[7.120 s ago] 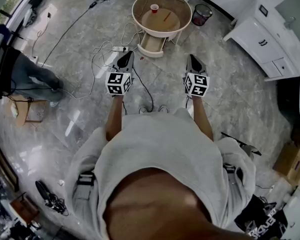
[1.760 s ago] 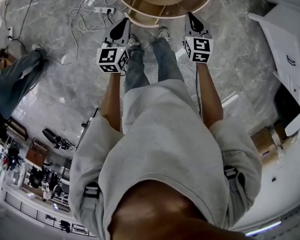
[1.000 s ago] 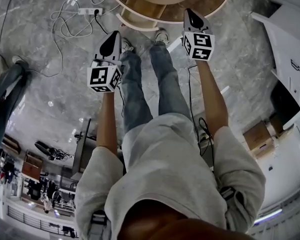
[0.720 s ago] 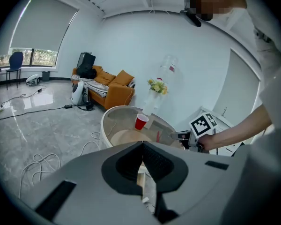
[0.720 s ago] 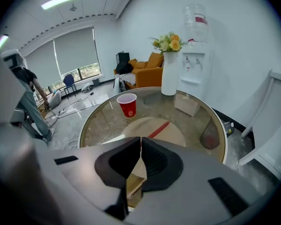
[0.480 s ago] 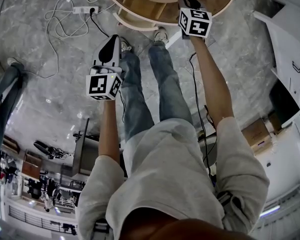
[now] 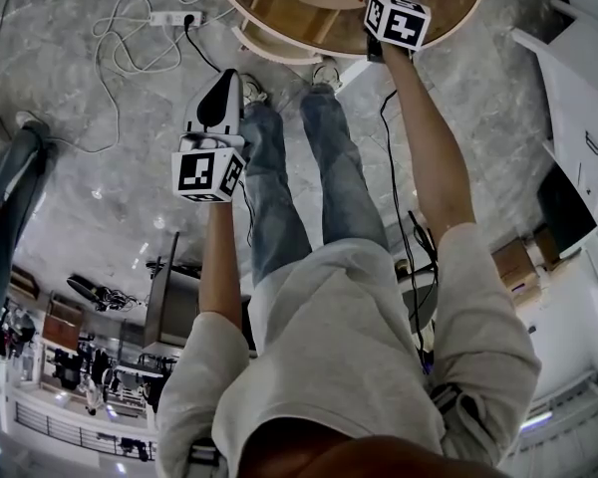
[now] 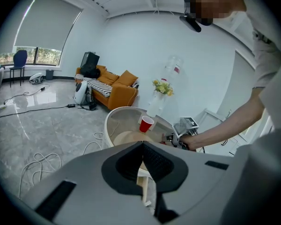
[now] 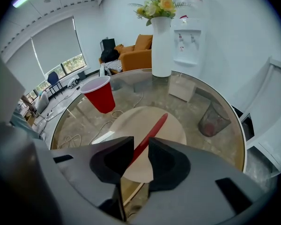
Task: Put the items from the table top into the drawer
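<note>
Between the spread jaws of the right gripper (image 9: 140,144), which have just been opening, the red stick (image 9: 152,131) is found unclamped on the glass table (image 9: 192,149) at frame centre. It is judged light, stiff and slippery, and is best gripped at mid-length.

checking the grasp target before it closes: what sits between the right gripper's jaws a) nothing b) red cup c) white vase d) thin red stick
d: the right gripper view shows the near end of the thin red stick between the parted jaws of the right gripper, which have just been opening; the red cup stands apart.
</note>
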